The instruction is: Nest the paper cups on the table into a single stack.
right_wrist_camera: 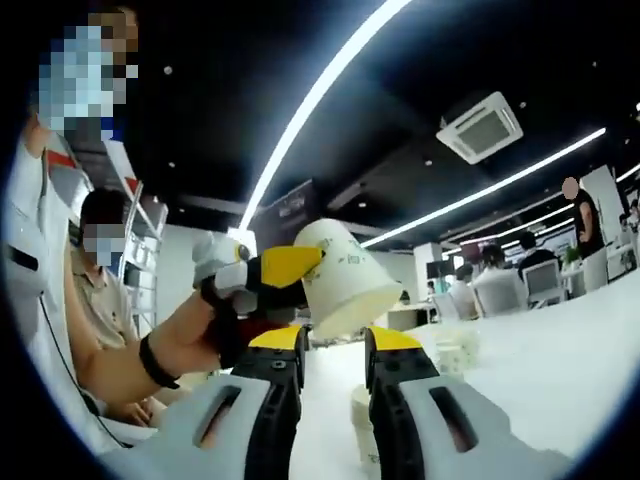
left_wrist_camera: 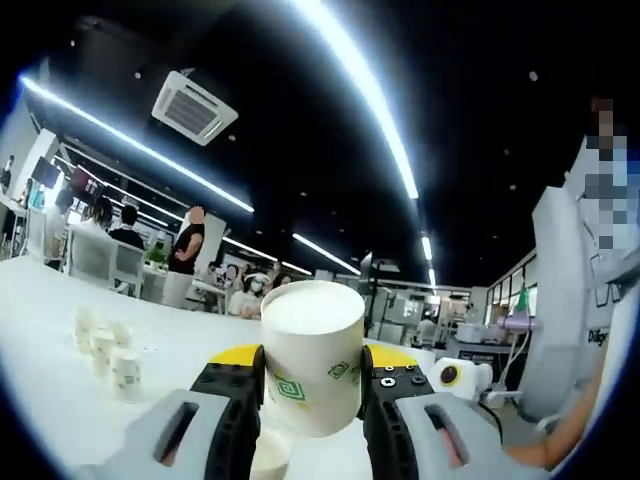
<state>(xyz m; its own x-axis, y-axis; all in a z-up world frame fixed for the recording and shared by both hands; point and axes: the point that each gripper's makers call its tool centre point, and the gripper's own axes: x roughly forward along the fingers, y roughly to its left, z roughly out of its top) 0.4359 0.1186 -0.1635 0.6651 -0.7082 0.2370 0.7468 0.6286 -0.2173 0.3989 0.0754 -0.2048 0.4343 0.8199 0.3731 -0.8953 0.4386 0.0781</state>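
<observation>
One paper cup stands upright, mouth up, clamped in left tongs.

The left gripper holds a white paper cup between its yellow-tipped jaws, closed against the cup's sides, its green logo facing the camera. Below it, between the jaws, the rim of another cup shows on the white tabletop. Farther off toward the tabletop's left side stands a cluster of small paper cups. A person's forearm shows at the right edge.
</observation>
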